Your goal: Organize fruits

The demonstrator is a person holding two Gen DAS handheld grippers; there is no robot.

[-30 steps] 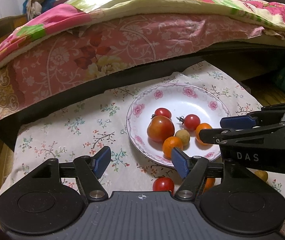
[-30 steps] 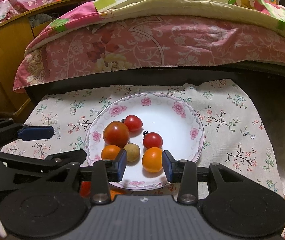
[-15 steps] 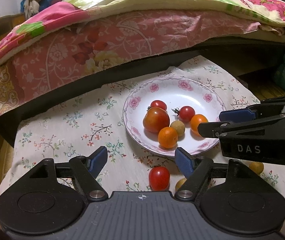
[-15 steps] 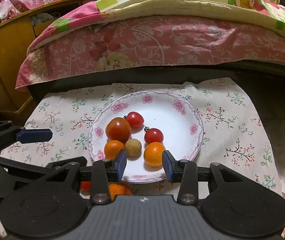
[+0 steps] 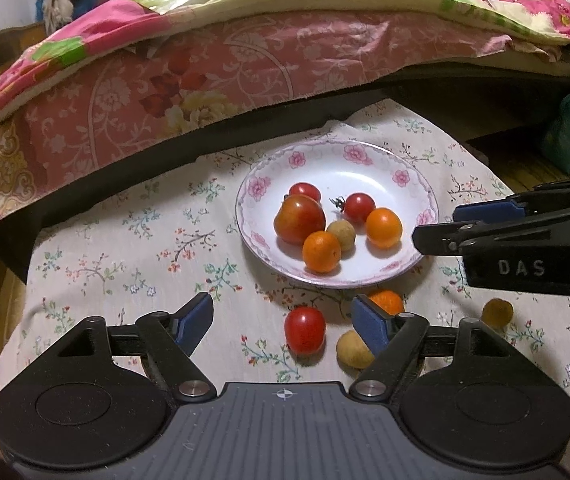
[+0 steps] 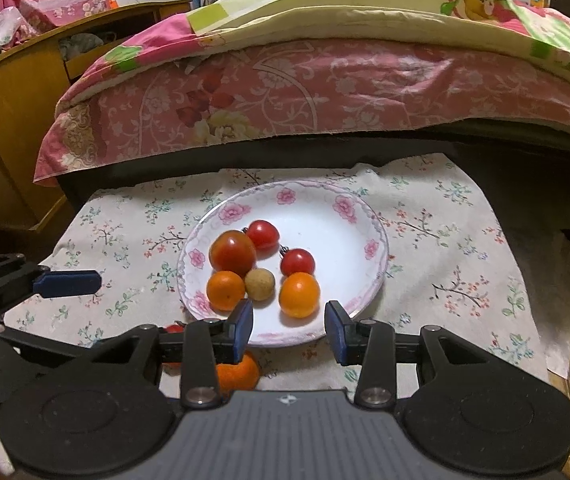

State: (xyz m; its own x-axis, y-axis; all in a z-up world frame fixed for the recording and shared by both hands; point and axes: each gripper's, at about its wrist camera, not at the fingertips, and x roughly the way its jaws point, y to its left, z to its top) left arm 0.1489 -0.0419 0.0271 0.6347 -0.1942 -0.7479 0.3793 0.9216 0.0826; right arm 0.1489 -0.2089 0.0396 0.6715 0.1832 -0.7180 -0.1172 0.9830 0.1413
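A white flowered plate point(image 5: 401, 160) point(image 6: 325, 204) holds a big tomato point(image 5: 299, 219), two small red tomatoes, two oranges and a tan longan. On the cloth in front of it lie a red tomato point(image 5: 305, 330), an orange point(image 5: 387, 301), a longan point(image 5: 352, 349) and another longan point(image 5: 497, 313). My left gripper point(image 5: 283, 322) is open and empty, with the loose tomato between its fingers' line. My right gripper point(image 6: 288, 326) is open and empty at the plate's near rim; the loose orange point(image 6: 239, 374) lies under its left finger.
A flowered cloth point(image 5: 133, 248) covers the low table. A bed with pink quilts point(image 5: 205, 72) rises behind it. A wooden cabinet point(image 6: 9, 120) stands at the left. The cloth's right edge point(image 6: 557, 360) drops to the wooden floor.
Both grippers have drawn back and up from the plate. More loose fruit in front of the plate has come into the left wrist view. Both stay open.
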